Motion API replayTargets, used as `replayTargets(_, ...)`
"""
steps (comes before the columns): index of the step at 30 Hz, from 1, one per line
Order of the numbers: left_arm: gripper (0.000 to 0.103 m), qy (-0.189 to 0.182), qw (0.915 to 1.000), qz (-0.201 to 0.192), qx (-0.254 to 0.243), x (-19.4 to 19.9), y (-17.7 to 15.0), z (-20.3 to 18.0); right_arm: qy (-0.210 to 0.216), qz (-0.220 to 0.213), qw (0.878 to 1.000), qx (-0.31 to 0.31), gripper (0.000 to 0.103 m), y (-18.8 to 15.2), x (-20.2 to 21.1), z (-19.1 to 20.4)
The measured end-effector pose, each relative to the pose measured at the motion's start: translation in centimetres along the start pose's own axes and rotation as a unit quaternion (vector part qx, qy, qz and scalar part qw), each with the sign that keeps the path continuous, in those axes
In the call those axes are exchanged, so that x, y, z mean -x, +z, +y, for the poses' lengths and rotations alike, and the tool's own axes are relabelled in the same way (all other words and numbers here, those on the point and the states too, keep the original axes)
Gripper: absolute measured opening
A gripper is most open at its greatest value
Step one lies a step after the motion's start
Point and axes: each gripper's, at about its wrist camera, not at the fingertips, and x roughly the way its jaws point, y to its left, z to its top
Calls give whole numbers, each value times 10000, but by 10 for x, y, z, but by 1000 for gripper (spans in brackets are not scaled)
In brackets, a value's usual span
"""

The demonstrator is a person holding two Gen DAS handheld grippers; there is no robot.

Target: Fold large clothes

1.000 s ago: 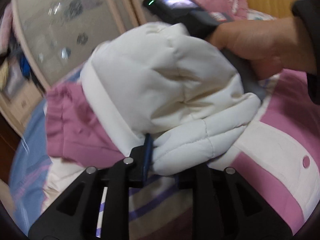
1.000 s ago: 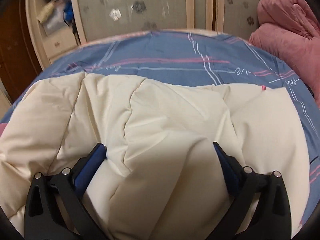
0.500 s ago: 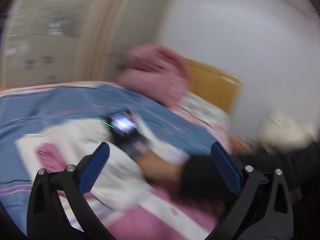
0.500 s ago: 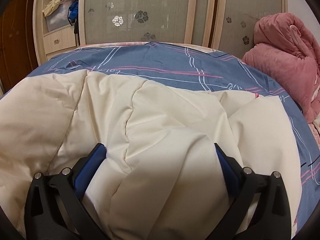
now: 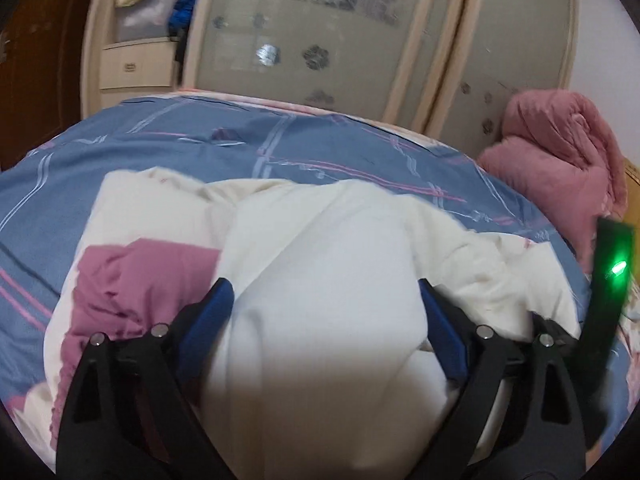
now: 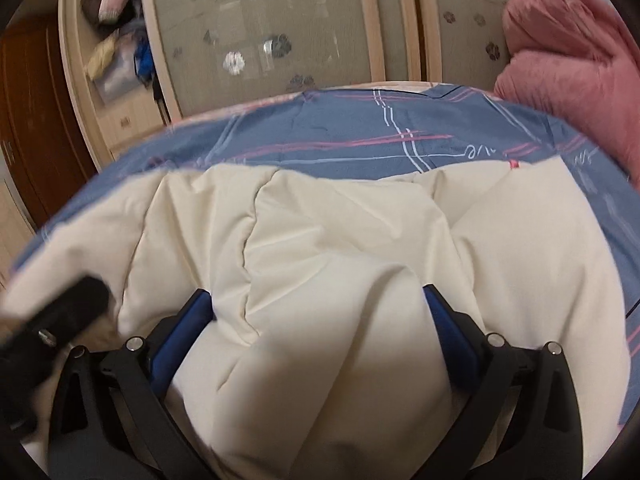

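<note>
— Both grippers, where are they?
— I see the left gripper (image 5: pixel 324 320) closing, wide around a bulge of the puffy cream-and-pink padded jacket (image 5: pixel 328 272); right gripper (image 6: pixel 320 320) spread over it, on the blue plaid bedsheet (image 5: pixel 192 140).

puffy jacket (image 5: pixel 320 280) filling bed centre, bare bedsheet (image 5: pixel 320 148) beyond, pink quilt (image 5: pixel 560 160) right

Likely a home bedroom: bed (image 5: pixel 304 148) before a sliding-door wardrobe (image 5: pixel 320 28).
</note>
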Motion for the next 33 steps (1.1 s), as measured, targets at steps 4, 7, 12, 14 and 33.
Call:
replayTargets(4,92,273,9993,-165,-182,2,-8,-3,-126,-11,9999,-11,101,0,-1,1)
replayTargets(7,92,244,9996,-78,-83,0,-9,1,-228,52,9997,51,101,1,-4,5)
replayTargets(12,92,227,9996,-168,-94,9,-13,-1,177,-77,9995,-257,102,2,2,-7)
replayTargets(14,92,131,9996,-215,-93,14,-11,-1,692,-278,9952,-628,102,3,13,-23)
replayTargets(33,101,-479,9786,-1192,-1606,363,-161,49,1563,-1498,9750,495,102,-159,389,-107)
